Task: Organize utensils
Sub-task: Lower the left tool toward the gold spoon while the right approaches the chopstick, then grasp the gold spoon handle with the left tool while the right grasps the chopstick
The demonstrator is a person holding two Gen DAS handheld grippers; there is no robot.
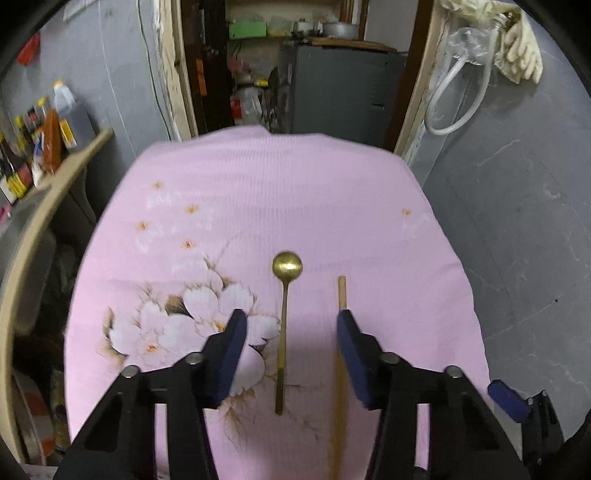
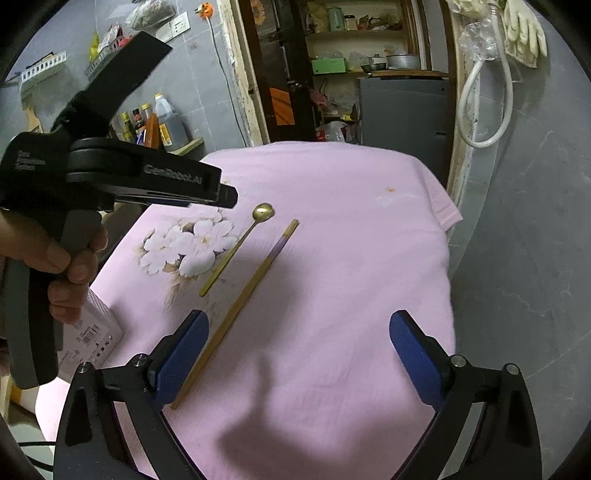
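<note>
A gold spoon (image 1: 282, 332) lies on the pink flowered cloth (image 1: 295, 192) with its round bowl pointing away from me. A thin wooden chopstick (image 1: 341, 291) lies parallel, just to its right. My left gripper (image 1: 291, 323) hovers over the spoon's handle, which runs between the blue pads; neither pad touches it, and the right finger covers part of the chopstick. In the right wrist view the spoon (image 2: 236, 247) and chopstick (image 2: 251, 288) lie diagonally. My right gripper (image 2: 300, 317) stands wide open over bare cloth, its left finger next to the chopstick's near end.
A hand (image 2: 55, 254) grips the left tool at the left edge. A white barcoded box (image 2: 92, 332) sits on the table's left side. Bottles (image 1: 37, 147) fill a shelf at left. Beyond the table's far edge stands a grey cabinet (image 1: 343, 92). A hose and gloves (image 2: 524, 29) hang at right.
</note>
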